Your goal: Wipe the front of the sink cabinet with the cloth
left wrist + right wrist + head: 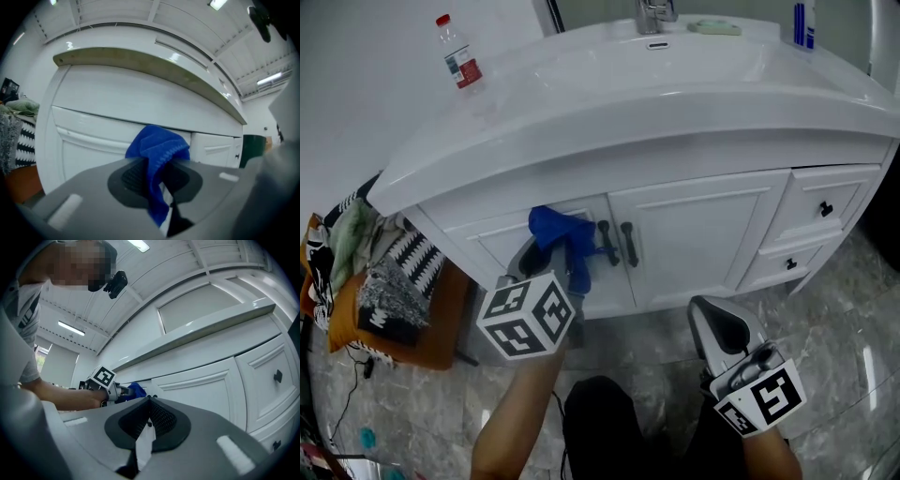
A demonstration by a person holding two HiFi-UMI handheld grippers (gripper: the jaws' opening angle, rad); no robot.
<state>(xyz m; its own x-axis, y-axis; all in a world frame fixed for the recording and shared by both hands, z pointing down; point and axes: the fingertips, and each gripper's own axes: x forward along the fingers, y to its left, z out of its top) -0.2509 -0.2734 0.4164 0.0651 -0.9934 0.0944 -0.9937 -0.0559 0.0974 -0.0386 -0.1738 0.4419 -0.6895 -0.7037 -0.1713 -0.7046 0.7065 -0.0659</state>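
Observation:
The white sink cabinet [703,234] fills the middle of the head view, with two doors and black handles [629,244]. A blue cloth [558,232] is bunched against the top of the left door, next to the handles. My left gripper [551,261] is shut on the cloth, its marker cube just below. In the left gripper view the cloth [158,146] hangs down between the jaws of the left gripper [157,177], close to the door panel [93,154]. My right gripper [712,314] hangs low in front of the right door, apart from it. Its jaws [149,420] are shut on nothing.
A red-capped plastic bottle [459,56] stands on the counter's left end. Tap [654,17], green soap dish [715,28] and a blue container [803,23] are at the back. Drawers with black knobs [825,208] are on the right. Piled fabrics on an orange stool [384,295] stand left of the cabinet.

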